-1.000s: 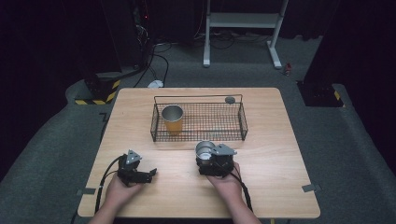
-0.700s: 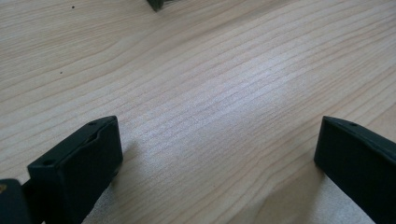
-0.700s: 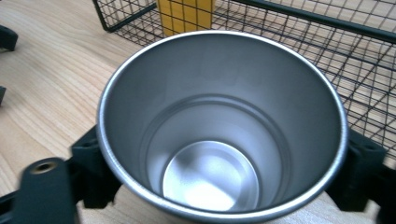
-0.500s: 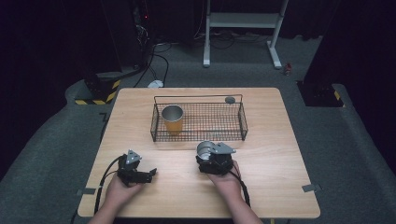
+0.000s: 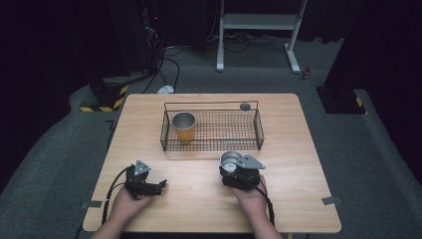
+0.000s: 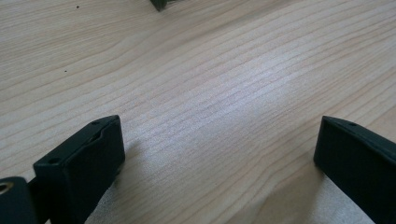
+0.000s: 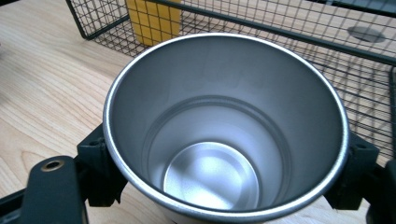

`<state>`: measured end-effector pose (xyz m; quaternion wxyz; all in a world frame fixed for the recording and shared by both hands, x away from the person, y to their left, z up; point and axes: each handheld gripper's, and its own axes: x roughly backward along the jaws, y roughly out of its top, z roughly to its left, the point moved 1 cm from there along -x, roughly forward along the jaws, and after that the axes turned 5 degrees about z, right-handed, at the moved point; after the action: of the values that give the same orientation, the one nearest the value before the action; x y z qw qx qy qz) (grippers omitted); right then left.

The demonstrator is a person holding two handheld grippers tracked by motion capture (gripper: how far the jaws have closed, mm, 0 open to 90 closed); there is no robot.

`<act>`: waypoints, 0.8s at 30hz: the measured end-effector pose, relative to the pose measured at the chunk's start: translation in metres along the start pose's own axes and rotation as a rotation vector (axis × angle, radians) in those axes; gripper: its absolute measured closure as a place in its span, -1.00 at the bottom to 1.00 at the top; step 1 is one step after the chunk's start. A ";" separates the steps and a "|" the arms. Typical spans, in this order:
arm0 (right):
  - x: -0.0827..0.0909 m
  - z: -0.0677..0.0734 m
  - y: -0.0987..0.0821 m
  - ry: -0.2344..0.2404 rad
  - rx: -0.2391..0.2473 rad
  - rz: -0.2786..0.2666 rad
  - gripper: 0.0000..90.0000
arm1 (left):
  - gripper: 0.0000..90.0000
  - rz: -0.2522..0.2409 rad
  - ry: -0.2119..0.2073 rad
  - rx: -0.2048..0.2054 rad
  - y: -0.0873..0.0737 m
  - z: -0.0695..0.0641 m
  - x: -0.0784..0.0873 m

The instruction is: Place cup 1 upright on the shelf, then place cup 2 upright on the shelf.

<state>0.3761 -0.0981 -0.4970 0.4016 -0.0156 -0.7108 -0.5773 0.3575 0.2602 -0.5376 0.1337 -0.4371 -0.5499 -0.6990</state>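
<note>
Steel cup (image 7: 224, 135) sits pinched in the right gripper (image 5: 240, 172), just in front of the wire basket (image 5: 259, 130). Lift it clear of the front rim before moving in, keeping it upright and apart from the yellow cup (image 5: 183, 126) inside. The left gripper (image 5: 149, 183) rests spread, jaws just narrowing on nothing.

Basket (image 5: 259, 130) mid-table (image 5: 298, 164), one cup (image 5: 183, 127) in its left end, second cup (image 5: 229, 159) just before it
</note>
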 end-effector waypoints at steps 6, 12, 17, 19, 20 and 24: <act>0.010 -0.002 -0.003 -0.023 -0.007 -0.019 -0.60 | -0.94 0.000 -0.007 0.003 -0.001 0.000 0.001; 0.019 -0.002 -0.009 -0.052 -0.013 -0.020 -0.60 | -0.94 0.001 -0.005 0.004 0.000 0.000 0.000; 0.025 -0.004 -0.009 -0.075 -0.019 -0.024 -0.60 | -0.94 0.000 -0.002 0.006 0.000 -0.001 0.000; 0.026 -0.004 -0.007 -0.087 -0.018 -0.024 -0.60 | -0.94 0.000 -0.002 0.010 0.000 -0.001 0.000; 0.026 -0.005 -0.005 -0.089 -0.016 -0.022 -0.60 | -0.94 0.000 -0.001 0.011 0.000 -0.001 0.000; 0.025 -0.008 0.002 -0.103 -0.021 -0.009 -0.60 | -0.94 0.000 0.001 0.013 0.000 -0.001 0.000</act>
<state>0.3643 -0.1149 -0.4809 0.3618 -0.0462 -0.7243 -0.5851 0.3571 0.2589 -0.5375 0.1369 -0.4359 -0.5545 -0.6955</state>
